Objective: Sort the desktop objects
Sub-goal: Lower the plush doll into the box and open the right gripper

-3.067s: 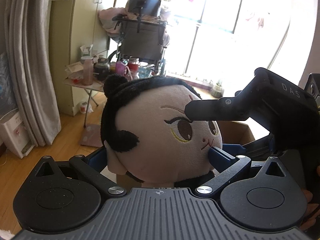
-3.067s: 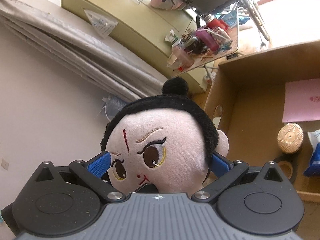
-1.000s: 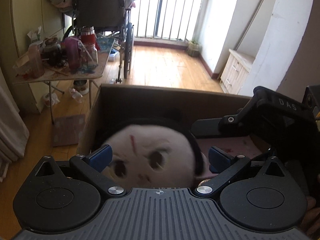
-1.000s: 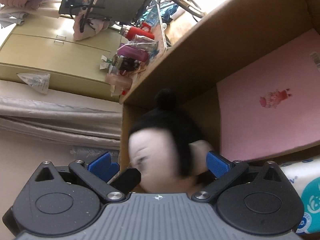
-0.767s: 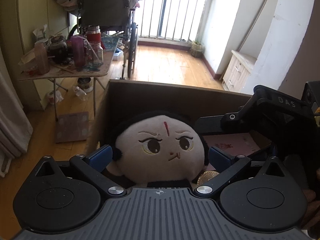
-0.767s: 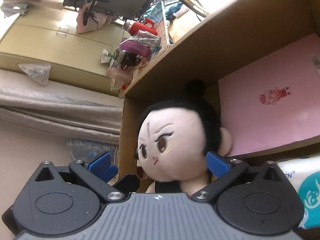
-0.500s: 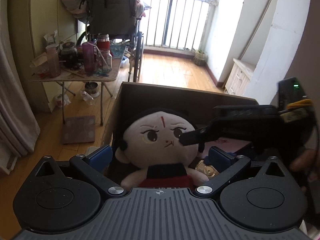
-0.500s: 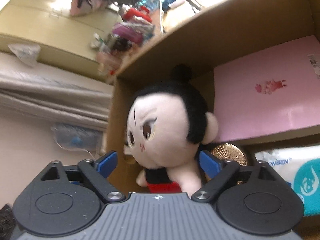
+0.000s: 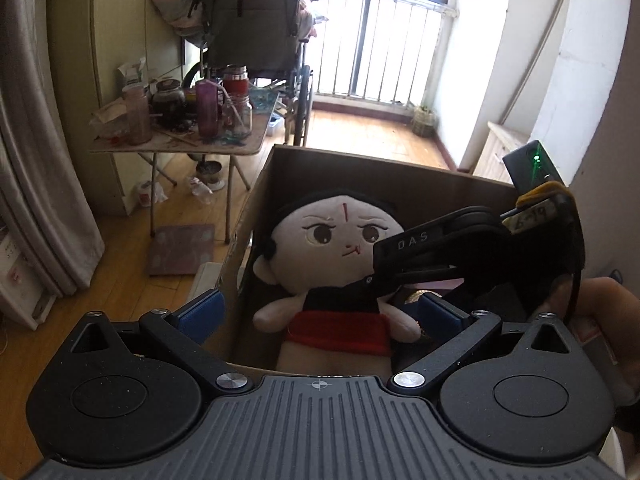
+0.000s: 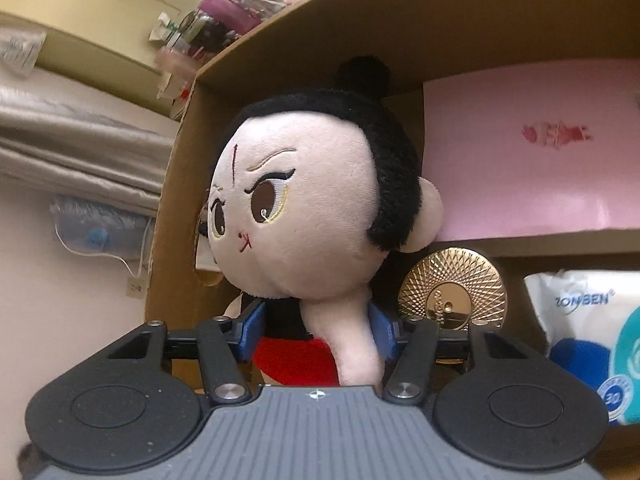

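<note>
The doll sits in the box. The right gripper's fingers have just been closing on its soft, light body; the left gripper gapes empty.

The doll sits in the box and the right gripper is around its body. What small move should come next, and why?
Probably lift the plush doll to reseat it. The right gripper has just been closing, and its pads seem to press the torso; the doll leans in the cardboard box corner beside the gold disc. The left gripper is open.
</note>
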